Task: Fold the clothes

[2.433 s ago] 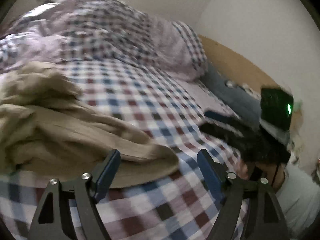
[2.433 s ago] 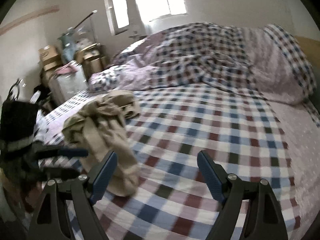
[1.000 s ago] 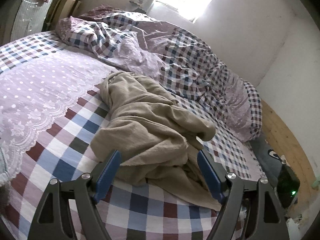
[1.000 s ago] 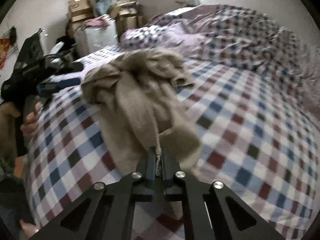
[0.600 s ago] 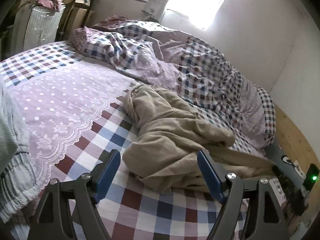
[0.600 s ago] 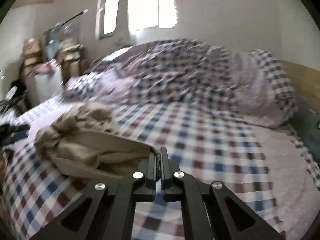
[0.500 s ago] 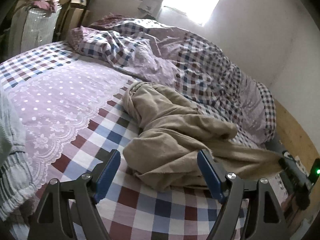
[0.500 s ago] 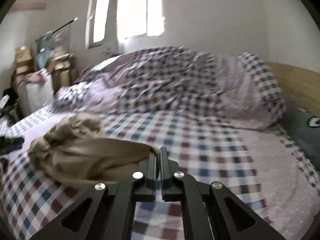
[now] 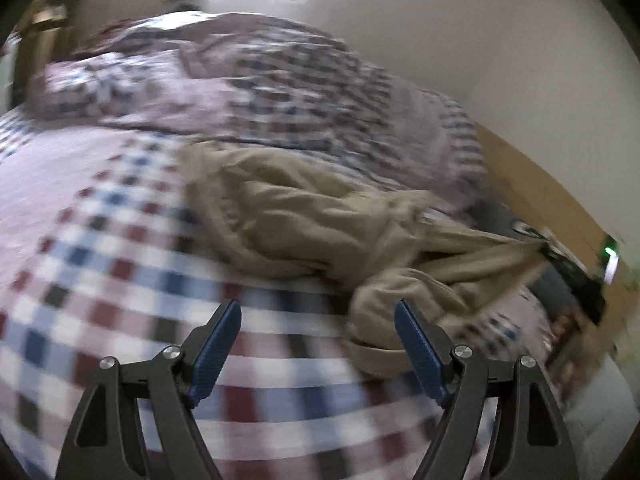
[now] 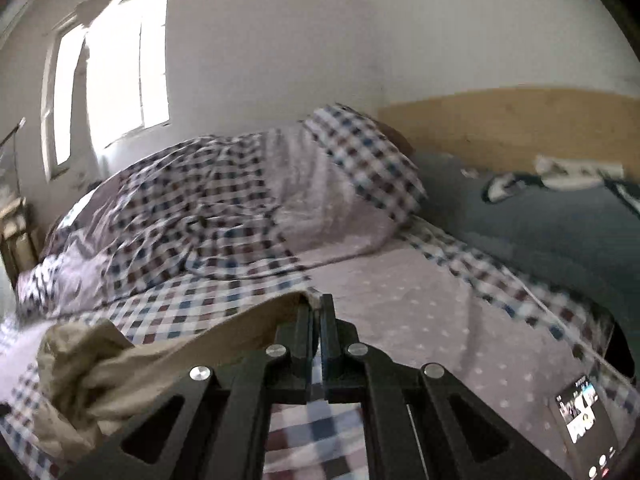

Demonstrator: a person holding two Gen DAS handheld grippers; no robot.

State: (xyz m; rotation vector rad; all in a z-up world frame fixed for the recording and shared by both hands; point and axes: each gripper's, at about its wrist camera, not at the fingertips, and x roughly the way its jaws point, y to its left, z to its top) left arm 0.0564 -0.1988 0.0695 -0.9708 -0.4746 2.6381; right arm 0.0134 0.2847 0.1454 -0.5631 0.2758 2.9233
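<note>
A crumpled beige garment (image 9: 304,216) lies on the checked bedsheet (image 9: 120,280). One end of it is drawn out taut to the right, where my right gripper (image 9: 546,246) pinches it. In the right wrist view that right gripper (image 10: 318,308) is shut on the beige garment's edge (image 10: 224,340), and the cloth trails back to the left in a bunched heap. My left gripper (image 9: 318,334) hovers open over the sheet in front of the heap, its blue pads (image 9: 416,344) empty; the right pad is close to a lower fold of the cloth.
A rumpled checked duvet (image 10: 208,208) and a pillow (image 10: 360,160) fill the head of the bed. A dark blue cushion (image 10: 540,232) lies by the wooden headboard (image 10: 500,124). A phone (image 10: 584,416) rests on the sheet at lower right. A bright window (image 10: 120,68) is on the left.
The right gripper has pulled the garment's end further out to the right and swung toward the headboard. The left gripper has shifted sideways, so the heap sits more to its right.
</note>
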